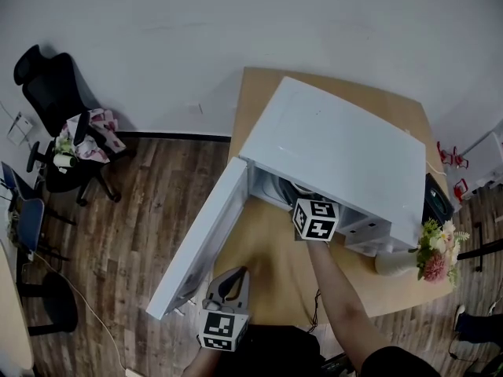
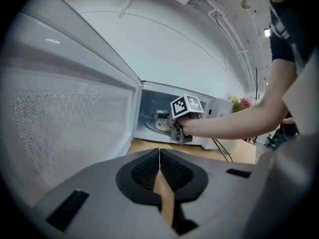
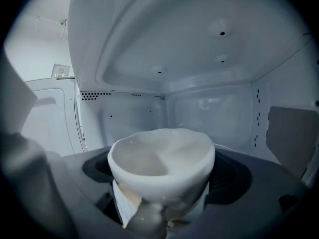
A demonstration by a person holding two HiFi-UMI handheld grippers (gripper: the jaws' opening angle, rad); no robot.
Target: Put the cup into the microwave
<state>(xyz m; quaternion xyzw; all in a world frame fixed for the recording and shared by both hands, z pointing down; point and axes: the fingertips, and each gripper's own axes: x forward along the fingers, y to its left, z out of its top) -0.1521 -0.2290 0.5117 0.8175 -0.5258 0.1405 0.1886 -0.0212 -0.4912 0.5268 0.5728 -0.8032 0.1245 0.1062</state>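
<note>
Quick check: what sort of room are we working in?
Probably an office or lab room, not a kitchen: a black office chair, wood-plank floor, and the microwave sits on a plain wooden table beside flowers.

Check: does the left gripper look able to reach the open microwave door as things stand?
Probably yes: the left gripper, jaws shut and empty, hangs close beside the inner face of the open door, with nothing between them.
</note>
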